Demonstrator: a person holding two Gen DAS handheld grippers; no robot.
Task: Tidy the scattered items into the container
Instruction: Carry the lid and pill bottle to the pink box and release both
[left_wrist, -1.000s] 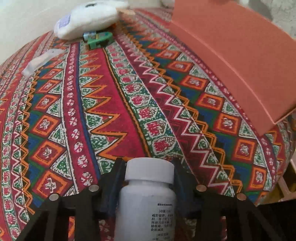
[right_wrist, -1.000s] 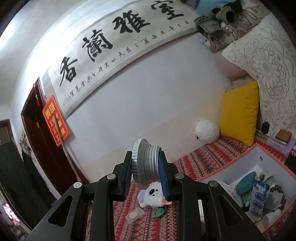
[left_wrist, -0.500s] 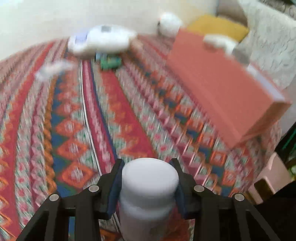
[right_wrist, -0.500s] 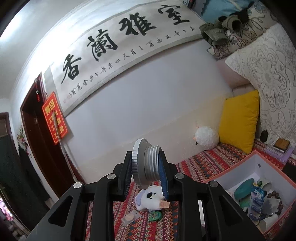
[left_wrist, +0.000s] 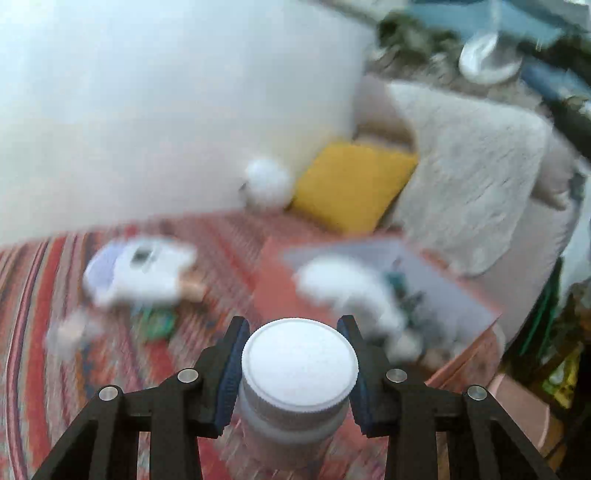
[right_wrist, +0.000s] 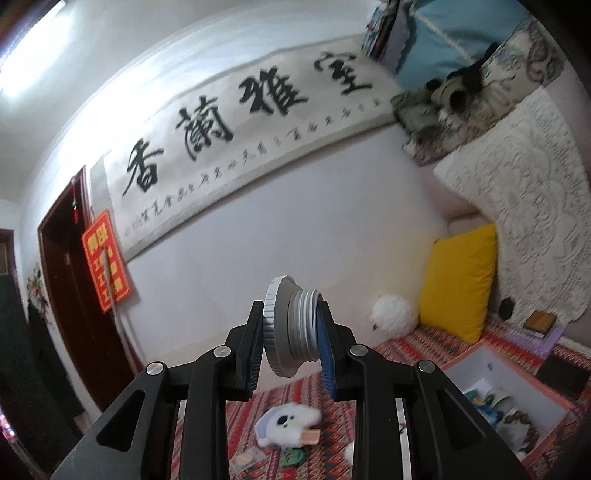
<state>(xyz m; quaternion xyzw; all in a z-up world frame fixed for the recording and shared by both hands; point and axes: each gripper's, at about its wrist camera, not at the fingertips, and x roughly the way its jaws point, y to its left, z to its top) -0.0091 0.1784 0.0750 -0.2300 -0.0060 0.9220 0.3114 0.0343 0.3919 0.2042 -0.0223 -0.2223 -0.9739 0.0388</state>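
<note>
the left gripper (left_wrist: 293, 363) clamped its fingers on a white bottle (left_wrist: 299, 373), held above the patterned bed cover (left_wrist: 33, 332) near the orange box (left_wrist: 476, 354) (view blurred). the right gripper (right_wrist: 291, 343) pinched a grey threaded cap (right_wrist: 290, 330), raised high over the bed.

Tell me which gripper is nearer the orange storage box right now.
Left. The left gripper holds a white bottle close by the orange box; the right gripper sits higher, farther back.
</note>
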